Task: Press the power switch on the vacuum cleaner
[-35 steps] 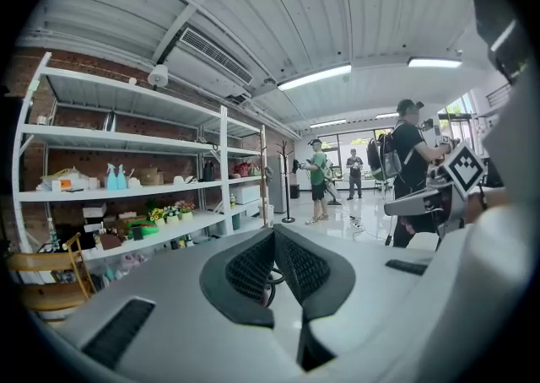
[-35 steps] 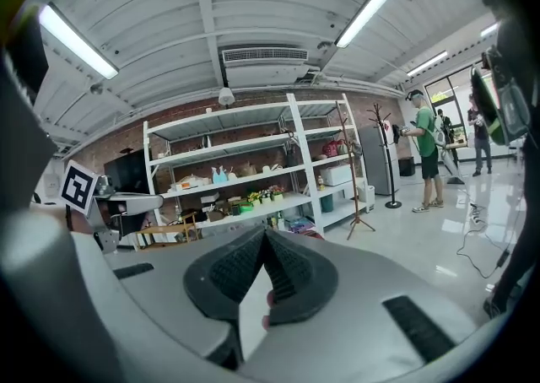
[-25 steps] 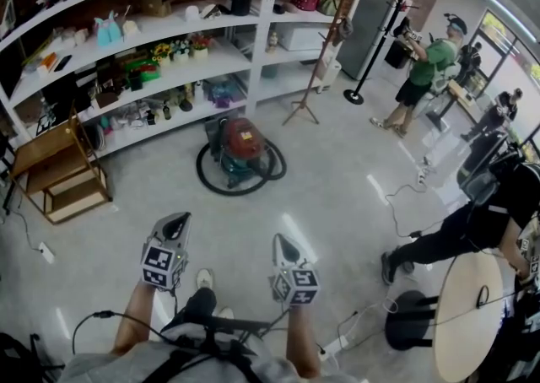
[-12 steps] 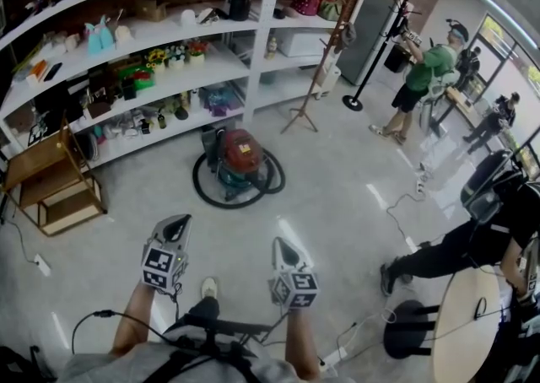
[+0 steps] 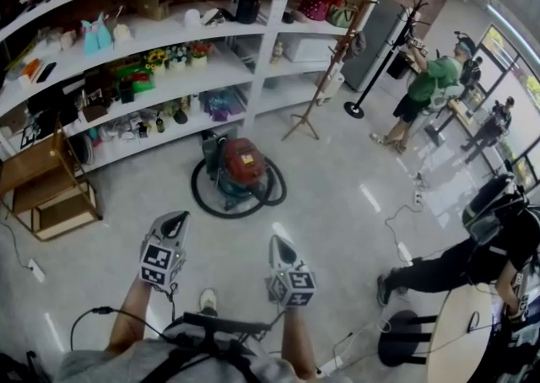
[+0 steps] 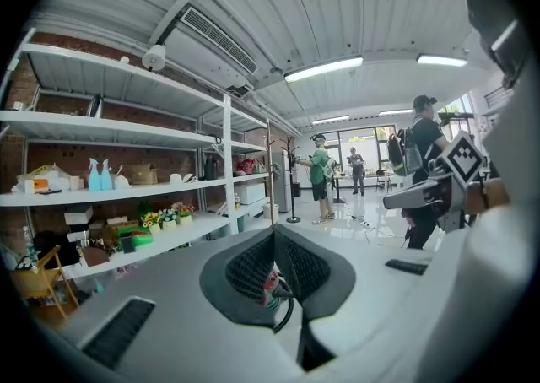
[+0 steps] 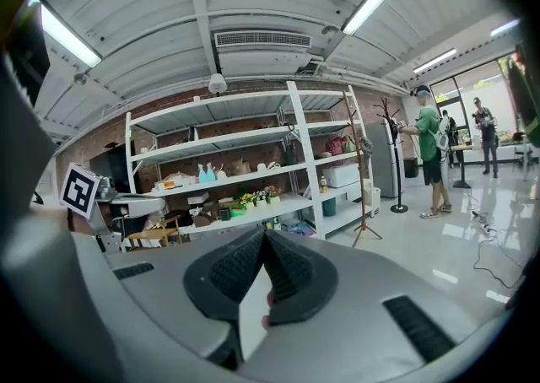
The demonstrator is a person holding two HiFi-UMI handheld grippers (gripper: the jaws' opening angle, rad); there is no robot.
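The vacuum cleaner (image 5: pixel 242 162) looks heavy and hard, so the closed, empty left gripper (image 5: pixel 175 221) or right gripper (image 5: pixel 281 244) can poke its top.

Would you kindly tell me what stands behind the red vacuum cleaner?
Behind the vacuum cleaner stands the white shelving unit, its low shelf crowded with small items. The vacuum's body covers the floor right behind it.

Red-lidded vacuum cleaner (image 5: pixel 240 166) upright on floor; hose coiled around.
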